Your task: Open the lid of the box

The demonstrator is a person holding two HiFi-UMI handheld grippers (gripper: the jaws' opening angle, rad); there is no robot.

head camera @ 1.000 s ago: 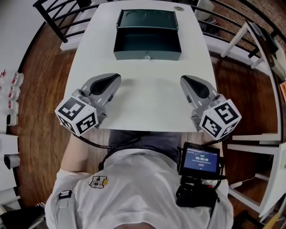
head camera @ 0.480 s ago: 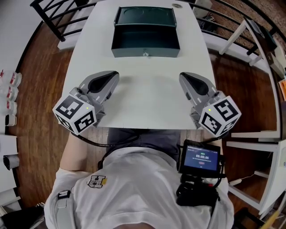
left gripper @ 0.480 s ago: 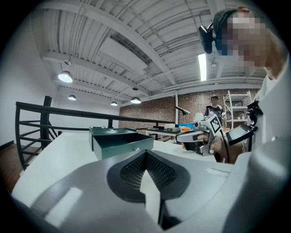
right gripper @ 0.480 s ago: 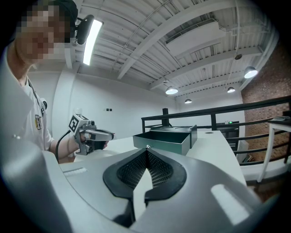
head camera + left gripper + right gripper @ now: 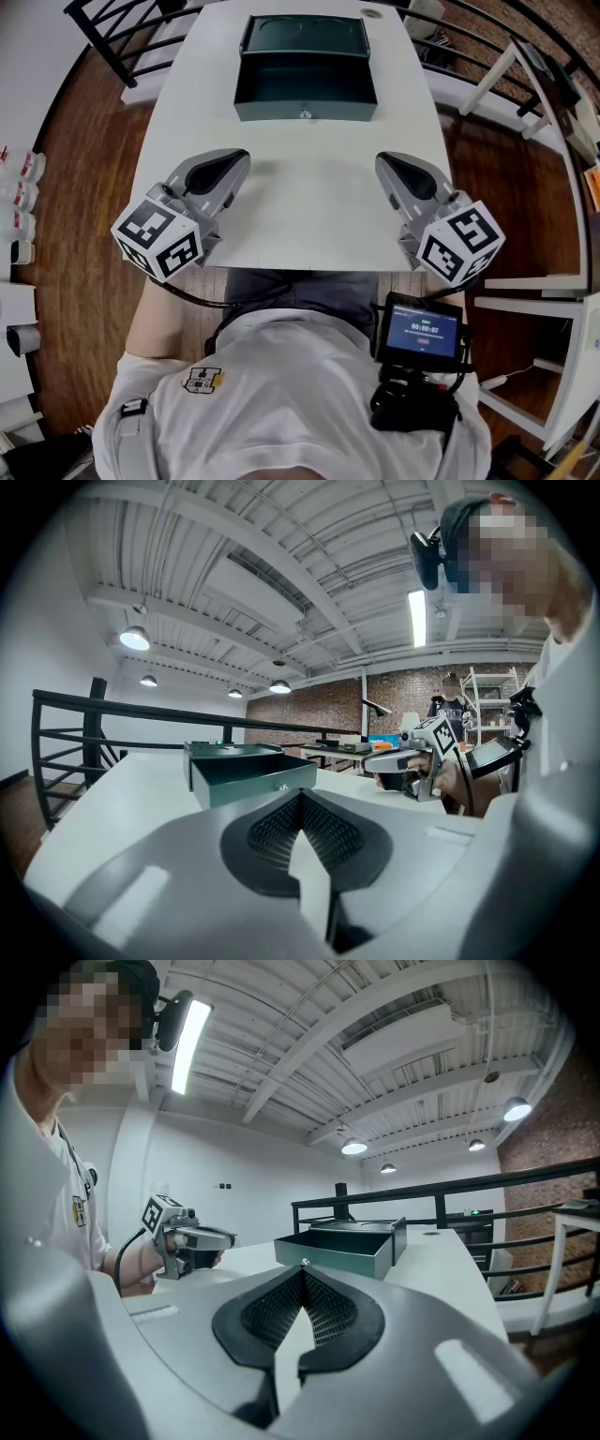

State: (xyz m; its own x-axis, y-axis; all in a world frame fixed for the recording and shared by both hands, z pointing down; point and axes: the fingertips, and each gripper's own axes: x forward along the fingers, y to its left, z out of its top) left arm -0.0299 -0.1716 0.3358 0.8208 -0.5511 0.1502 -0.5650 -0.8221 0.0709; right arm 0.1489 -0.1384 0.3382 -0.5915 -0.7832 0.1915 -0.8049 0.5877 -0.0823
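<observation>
A dark green metal box [image 5: 306, 82] stands at the far end of the white table [image 5: 309, 202], its lid [image 5: 305, 36] swung back and lying flat behind it. The inside looks empty, and a small latch [image 5: 305, 114] shows on the front wall. My left gripper [image 5: 239, 161] and right gripper [image 5: 384, 162] rest near the table's front edge, well short of the box, both shut on nothing. In the left gripper view the box [image 5: 248, 775] lies ahead beyond the closed jaws, with the right gripper [image 5: 398, 761] to the side. The right gripper view shows the box [image 5: 342, 1246] and the left gripper [image 5: 192, 1238].
A black railing [image 5: 122, 47] runs behind and left of the table. White furniture frames [image 5: 525, 103] stand to the right over the wooden floor. A small round disc [image 5: 375, 16] lies at the table's far right corner. A screen device [image 5: 422, 333] hangs at the person's chest.
Only the head view has shifted slightly; the box and both grippers stay where they were.
</observation>
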